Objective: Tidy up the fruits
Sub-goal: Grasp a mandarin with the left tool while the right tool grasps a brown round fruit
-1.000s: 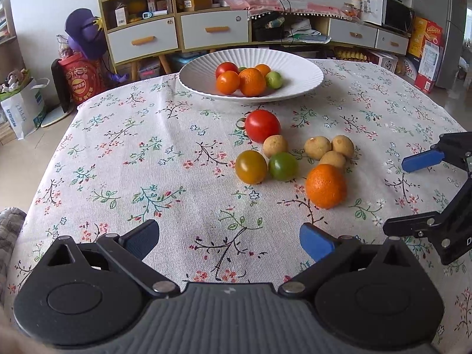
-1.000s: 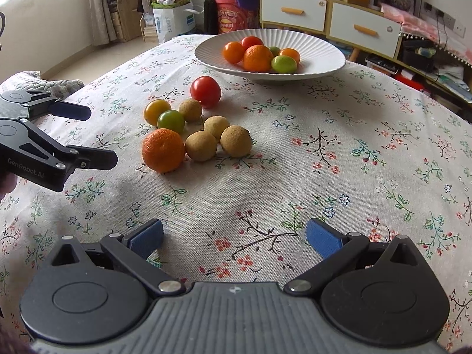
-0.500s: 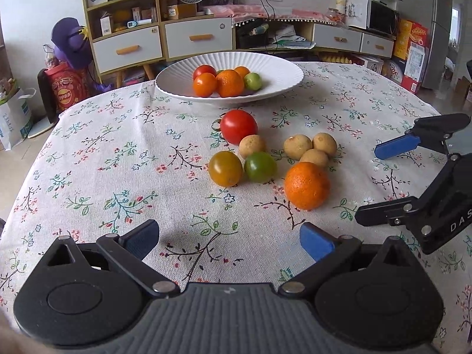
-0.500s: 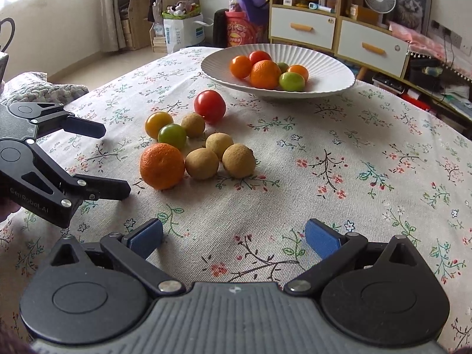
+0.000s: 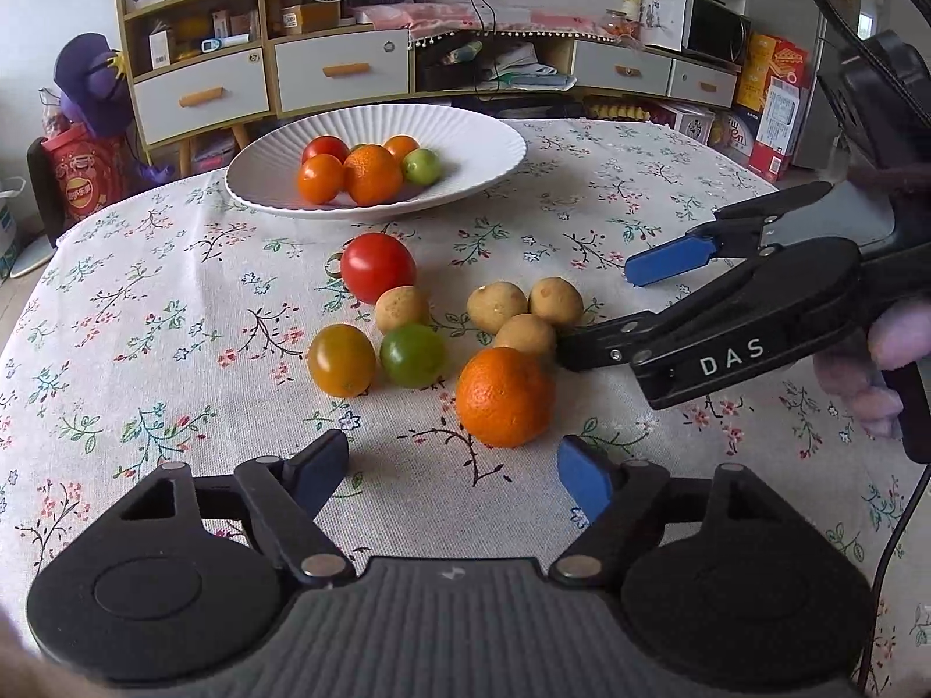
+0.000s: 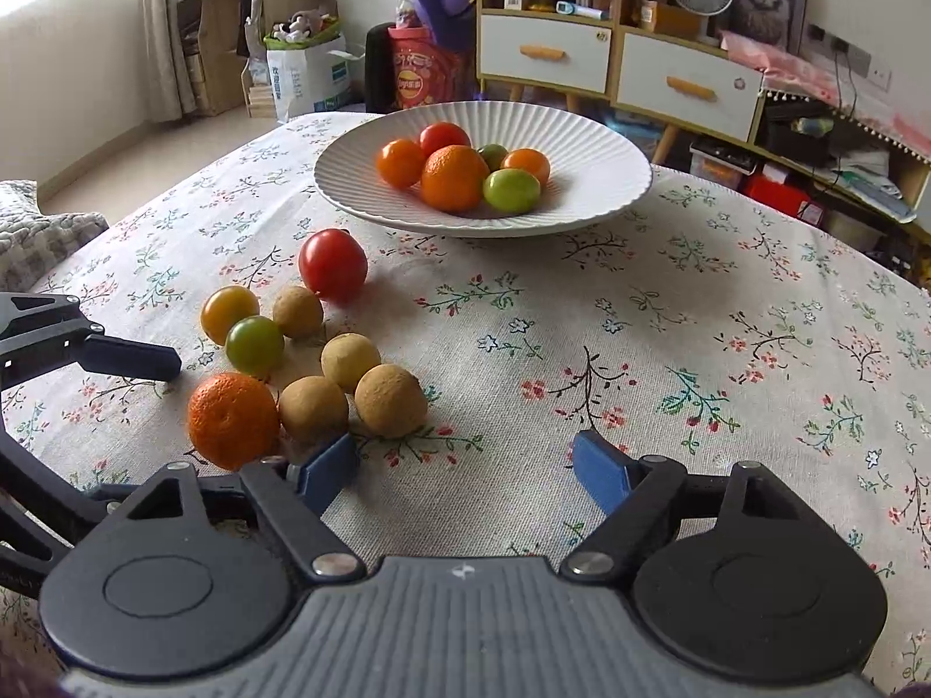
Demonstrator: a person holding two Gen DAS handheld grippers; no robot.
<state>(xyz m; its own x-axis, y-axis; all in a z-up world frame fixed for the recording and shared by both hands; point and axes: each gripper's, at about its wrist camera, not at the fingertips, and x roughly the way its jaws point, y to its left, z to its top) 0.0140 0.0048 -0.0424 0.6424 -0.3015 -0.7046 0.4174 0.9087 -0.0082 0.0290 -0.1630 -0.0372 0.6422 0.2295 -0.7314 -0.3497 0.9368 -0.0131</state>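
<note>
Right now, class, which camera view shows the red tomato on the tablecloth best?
The right wrist view: the red tomato stands clear of its neighbours. In the left wrist view, a small brown fruit overlaps its lower edge.

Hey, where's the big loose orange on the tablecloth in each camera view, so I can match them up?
Left wrist view: the loose orange lies just right of centre, nearest the camera among the loose fruit.
Right wrist view: the loose orange lies lower left, beside the brown fruits.
Shared landmark: the white plate holding fruit, behind the loose group in both.
</note>
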